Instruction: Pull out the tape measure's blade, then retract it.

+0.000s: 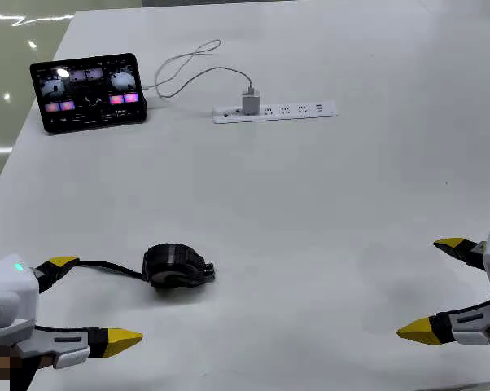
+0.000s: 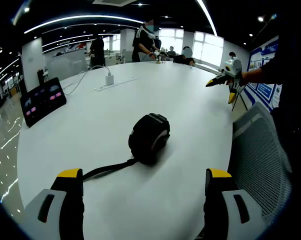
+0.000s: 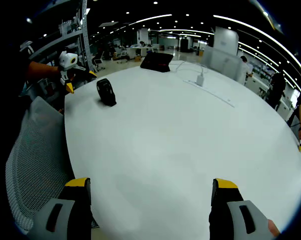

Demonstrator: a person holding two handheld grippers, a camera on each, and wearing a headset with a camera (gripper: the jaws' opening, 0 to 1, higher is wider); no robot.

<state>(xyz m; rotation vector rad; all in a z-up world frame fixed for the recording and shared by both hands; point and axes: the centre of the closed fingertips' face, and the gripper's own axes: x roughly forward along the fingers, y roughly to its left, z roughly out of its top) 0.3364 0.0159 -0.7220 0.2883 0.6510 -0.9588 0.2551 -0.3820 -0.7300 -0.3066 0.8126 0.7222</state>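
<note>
Editor: How are the tools held?
Photographer: The left tool (image 1: 98, 299) and right tool (image 1: 426, 287) are held low over the white bench (image 1: 310, 204), well apart, tips turned toward each other.
Editor: What is added by the tool cameras?
Photographer: A mesh chair back (image 3: 35, 150) is seen at the bench edge. A tablet (image 1: 89, 91) and power strip (image 1: 286, 110) are seen from the head view.
Editor: And the grip?
Photographer: Both are spread wide, nothing gripped. The tape measure (image 1: 176, 265) lies on the bench just ahead of the left tool, its black strap (image 1: 107, 265) trailed toward one jaw.
</note>
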